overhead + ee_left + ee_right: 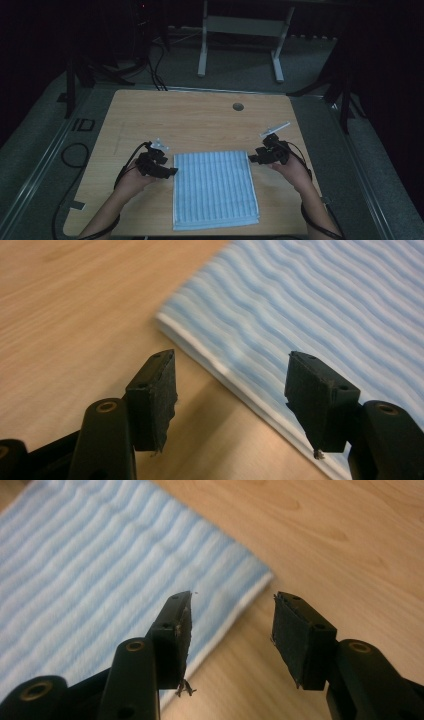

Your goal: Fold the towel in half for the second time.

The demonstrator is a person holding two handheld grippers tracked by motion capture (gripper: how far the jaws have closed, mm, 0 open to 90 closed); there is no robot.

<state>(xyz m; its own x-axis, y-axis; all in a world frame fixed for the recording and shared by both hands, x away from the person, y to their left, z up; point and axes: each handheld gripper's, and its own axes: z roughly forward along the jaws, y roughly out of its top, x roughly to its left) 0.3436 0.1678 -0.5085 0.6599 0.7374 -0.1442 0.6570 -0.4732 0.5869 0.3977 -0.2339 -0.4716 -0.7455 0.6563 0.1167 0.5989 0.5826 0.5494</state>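
A folded blue-and-white striped cloth (215, 190) lay flat on the wooden table (200, 120), toward the near edge and roughly centred between the two hands. It looked doubled over at least once: in the left gripper view the cloth's (320, 305) edge showed stacked layers with a white hem.

The left gripper (167, 171) sat just beside the cloth's far left corner, its jaws spread and empty. From its own camera one pad hung over bare wood and the other over the cloth's edge, so the hem ran between them without being pinched. That straddle suited a grab at the corner, or a release from it; which one could not be told.

The right gripper (253, 158) mirrored this at the cloth's far right corner. In the right gripper view the cloth (100, 580) ended in a rounded corner just beyond the left pad (175, 640), while the other pad stood over wood. These jaws were also apart, clasping nothing.

Both hands (131, 182) came in from the near edge, one on each side of the cloth, probably so the two far corners could be worked together and the fabric kept square.
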